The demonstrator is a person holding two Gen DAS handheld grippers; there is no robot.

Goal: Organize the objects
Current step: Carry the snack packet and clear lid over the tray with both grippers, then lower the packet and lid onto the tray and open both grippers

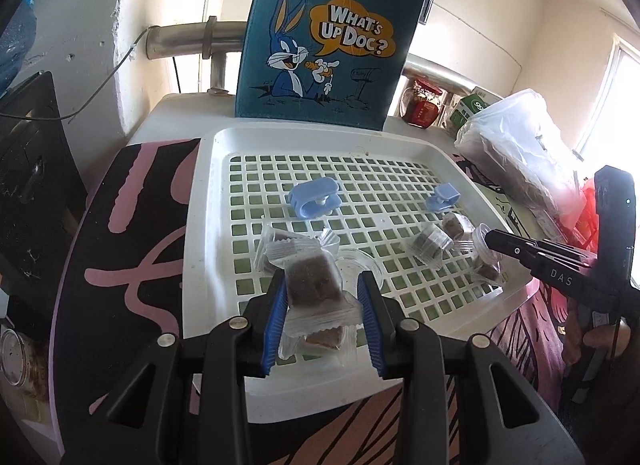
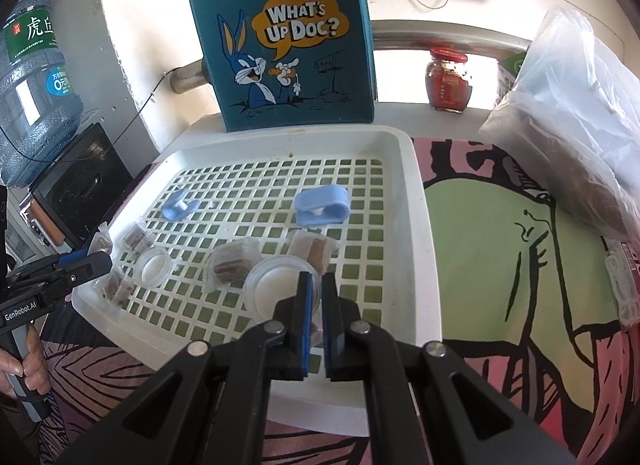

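A white perforated tray (image 1: 208, 225) (image 2: 416, 225) holds several clear-wrapped brown snacks, two blue clips (image 1: 313, 198) (image 1: 443, 197) and two clear round lids. My left gripper (image 1: 324, 285) is open, its fingers on either side of a wrapped snack (image 1: 314, 285) at the tray's near edge; a clear lid (image 1: 360, 261) lies just behind. My right gripper (image 2: 316, 285) is shut on the rim of the other clear lid (image 2: 272, 285), next to wrapped snacks (image 2: 232, 265) (image 2: 314, 251). It shows in the left wrist view (image 1: 490, 241) at the tray's right side.
A blue "What's Up Doc?" tote bag (image 1: 320, 45) (image 2: 288, 45) stands behind the tray. A red jar (image 2: 448, 81) and a filled plastic bag (image 2: 572, 117) are at the right. A water bottle (image 2: 32, 77) and a black cabinet (image 2: 80, 177) are left. A patterned cloth (image 2: 500, 245) covers the table.
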